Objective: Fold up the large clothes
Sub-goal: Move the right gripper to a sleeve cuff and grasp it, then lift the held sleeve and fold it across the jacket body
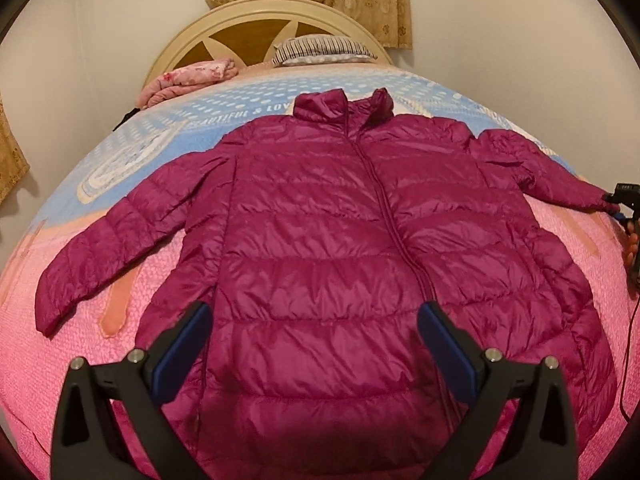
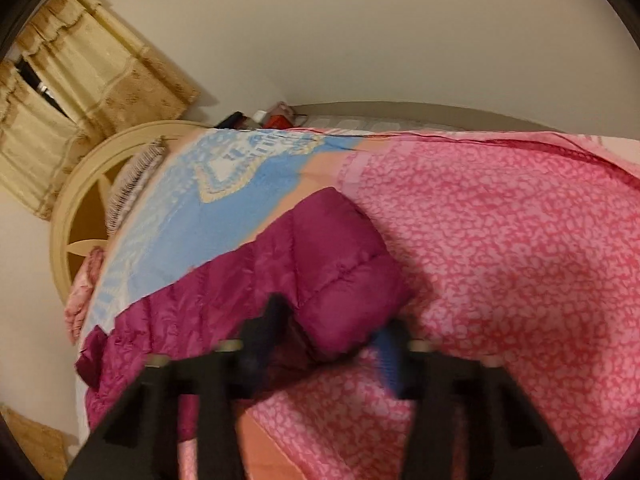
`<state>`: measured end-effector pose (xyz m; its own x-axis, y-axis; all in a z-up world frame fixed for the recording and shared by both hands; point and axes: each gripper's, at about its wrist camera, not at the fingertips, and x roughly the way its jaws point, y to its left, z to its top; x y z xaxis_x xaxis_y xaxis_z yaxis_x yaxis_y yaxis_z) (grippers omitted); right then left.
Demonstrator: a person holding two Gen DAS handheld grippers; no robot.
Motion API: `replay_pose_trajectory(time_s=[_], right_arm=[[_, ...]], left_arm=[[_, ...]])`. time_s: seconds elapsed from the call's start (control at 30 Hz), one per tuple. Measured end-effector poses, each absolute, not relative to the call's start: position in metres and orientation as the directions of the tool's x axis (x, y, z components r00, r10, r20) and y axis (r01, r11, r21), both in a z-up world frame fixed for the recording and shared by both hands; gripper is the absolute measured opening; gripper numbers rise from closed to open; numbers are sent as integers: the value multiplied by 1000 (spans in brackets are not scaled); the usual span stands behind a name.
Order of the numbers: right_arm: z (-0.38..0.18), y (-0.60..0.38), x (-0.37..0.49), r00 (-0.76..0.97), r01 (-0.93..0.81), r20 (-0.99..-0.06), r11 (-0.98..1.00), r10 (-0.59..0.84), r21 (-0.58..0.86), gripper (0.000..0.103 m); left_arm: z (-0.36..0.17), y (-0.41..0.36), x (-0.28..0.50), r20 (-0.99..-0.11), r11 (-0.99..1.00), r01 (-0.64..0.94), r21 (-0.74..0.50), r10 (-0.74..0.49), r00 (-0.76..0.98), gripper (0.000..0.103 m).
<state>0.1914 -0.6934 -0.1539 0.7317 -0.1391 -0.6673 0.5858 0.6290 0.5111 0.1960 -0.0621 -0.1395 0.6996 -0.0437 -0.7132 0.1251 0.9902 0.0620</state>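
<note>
A magenta puffer jacket (image 1: 360, 240) lies face up and zipped on the bed (image 1: 80, 360), collar toward the headboard (image 1: 256, 24) at the top of the left wrist frame, both sleeves spread out to the sides. Laid flat and opened out like this, it is probably ready for a first fold, with the sleeves likely to come in over the body.

The left gripper (image 1: 314, 356) hovers at the bottom centre of its frame, jaws wide and holding nothing. The jacket's hem area shows between its fingers, but no fabric is pinched.

The right gripper (image 2: 332, 344) sits at the cuff of the sleeve (image 2: 320, 264) that reaches the right edge of the left wrist frame. In the right wrist view, which is blurred, the cuff end lies between the jaws, low in the middle of the frame. The jaws look narrowed around it, so it seems to hold the sleeve, probably to carry it inward, though the blur leaves the grip uncertain.

A striped pillow (image 1: 324, 50) and a folded pink blanket (image 1: 184, 80) rest near the headboard, well apart from the jacket.
</note>
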Motion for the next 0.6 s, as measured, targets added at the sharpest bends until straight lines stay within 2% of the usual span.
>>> replay_pose_trajectory(time_s=[0.07,0.2,0.43,0.6], right_arm=[[-146,-692,190,747,568,-648,649,-148,506,28],[-112,-682,185,779,528,-601,704,-178,475,22],[-22,-624,193,853,390,-489,847,-184,362,16],[33,-561,204,901,263,-411,927,-136,268,14]], left_arm=[[-140,-58,194,-715,992,117,54,-44,698,103],[-138,-48,190,-713,994,104,20,-59,699,103],[-134,-33,181,-700,996,85,-22,-76,710,103],[-129,-19,177,-684,997,67,-48,-81,725,103]])
